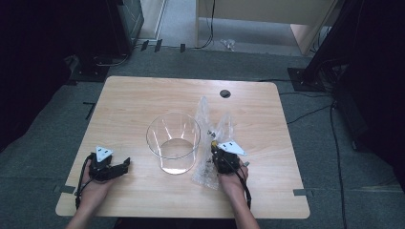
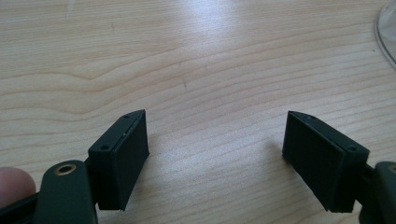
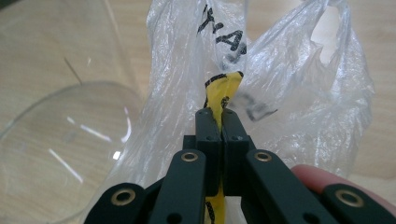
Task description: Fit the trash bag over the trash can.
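The right gripper (image 3: 222,114) has its jaws pinching the clear plastic bag (image 1: 210,143), on a yellow printed strip, right of centre in the high view, just beside the glass bowl (image 1: 173,142). The step looks like lifting the bag; next probably calls for raising it over the bowl. Black letters, perhaps "YA", are only partly readable. The left gripper (image 2: 215,154) rests lower left on the counter (image 1: 143,95), jaws spread and empty.

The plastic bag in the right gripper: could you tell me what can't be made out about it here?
- Bag lettering, right gripper view: crumpled folds break it up; unreadable.
- Bag contents, high view: too small to tell.
- Bag's yellow strip: its pinched part is hidden inside the shut right gripper.
- Clear container, right gripper view: cut off by the left edge.
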A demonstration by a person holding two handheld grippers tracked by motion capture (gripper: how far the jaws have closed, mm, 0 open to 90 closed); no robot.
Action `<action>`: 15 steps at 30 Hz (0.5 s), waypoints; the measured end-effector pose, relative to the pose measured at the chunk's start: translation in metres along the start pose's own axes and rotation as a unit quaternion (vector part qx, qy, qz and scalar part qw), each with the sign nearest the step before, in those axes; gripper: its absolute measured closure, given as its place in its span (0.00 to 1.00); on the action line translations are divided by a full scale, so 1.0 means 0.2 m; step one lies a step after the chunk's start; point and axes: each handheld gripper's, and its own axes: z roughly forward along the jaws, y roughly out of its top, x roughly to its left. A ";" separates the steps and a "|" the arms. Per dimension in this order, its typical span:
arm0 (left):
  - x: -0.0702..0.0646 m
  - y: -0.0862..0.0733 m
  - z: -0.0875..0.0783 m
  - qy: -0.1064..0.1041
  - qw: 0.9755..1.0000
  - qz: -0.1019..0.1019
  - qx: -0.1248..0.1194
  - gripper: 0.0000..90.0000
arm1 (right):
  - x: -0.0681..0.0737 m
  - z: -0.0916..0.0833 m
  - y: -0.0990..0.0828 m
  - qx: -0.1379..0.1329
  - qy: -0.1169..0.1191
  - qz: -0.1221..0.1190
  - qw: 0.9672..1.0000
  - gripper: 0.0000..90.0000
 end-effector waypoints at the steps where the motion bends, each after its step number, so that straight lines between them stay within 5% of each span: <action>1: 0.00 0.00 0.00 0.000 1.000 0.000 0.000 0.24 | 0.00 -0.01 0.02 -0.006 -0.003 0.003 1.000 0.99; 7: 0.00 0.00 0.00 0.000 1.000 0.000 0.000 0.24 | -0.03 -0.10 0.12 -0.053 -0.011 0.011 0.998 0.99; 15: 0.00 0.00 0.00 0.000 1.000 0.000 0.000 0.24 | 0.01 -0.22 0.26 -0.137 -0.018 0.003 0.990 0.99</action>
